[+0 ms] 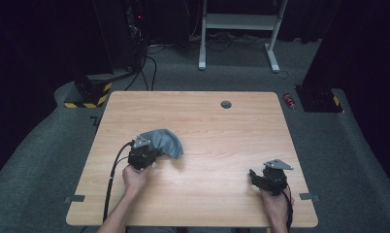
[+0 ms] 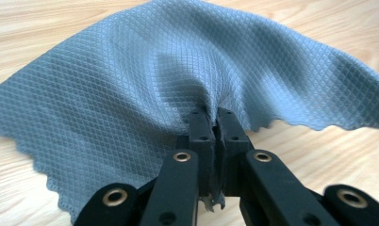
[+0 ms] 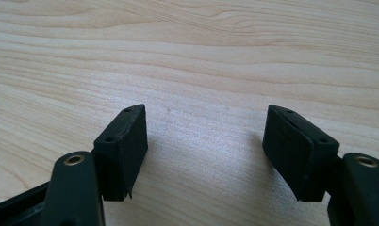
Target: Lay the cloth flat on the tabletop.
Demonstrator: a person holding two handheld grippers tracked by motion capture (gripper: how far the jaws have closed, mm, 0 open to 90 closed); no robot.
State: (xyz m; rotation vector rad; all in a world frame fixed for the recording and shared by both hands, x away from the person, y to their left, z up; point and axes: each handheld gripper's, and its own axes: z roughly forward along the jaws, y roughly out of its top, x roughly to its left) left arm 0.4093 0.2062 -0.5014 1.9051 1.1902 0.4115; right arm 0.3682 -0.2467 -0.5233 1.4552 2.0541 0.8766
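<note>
We've got the left hand-held gripper (image 2: 210, 117) clamped tight on the grey cloth (image 2: 178, 70), its two black jaws pressed together with a pinch of the diamond-textured fabric caught between them and a scrap of scalloped edge poking out below. In the left gripper view the cloth fans out from that pinch, bunched into folds at the jaws and draping down onto the wooden table (image 2: 46, 23) on both sides. From the high view the cloth (image 1: 166, 141) sits left of the table's middle, humped up just beyond the left hand-held gripper (image 1: 155, 154), with our left hand (image 1: 134, 175) behind it and the cable trailing back to the near edge. Over at the near right corner, the right hand-held gripper (image 1: 252, 174) rests low over bare wood, well apart from the cloth. Its jaws stand wide, nothing between them but table (image 3: 201, 70).
</note>
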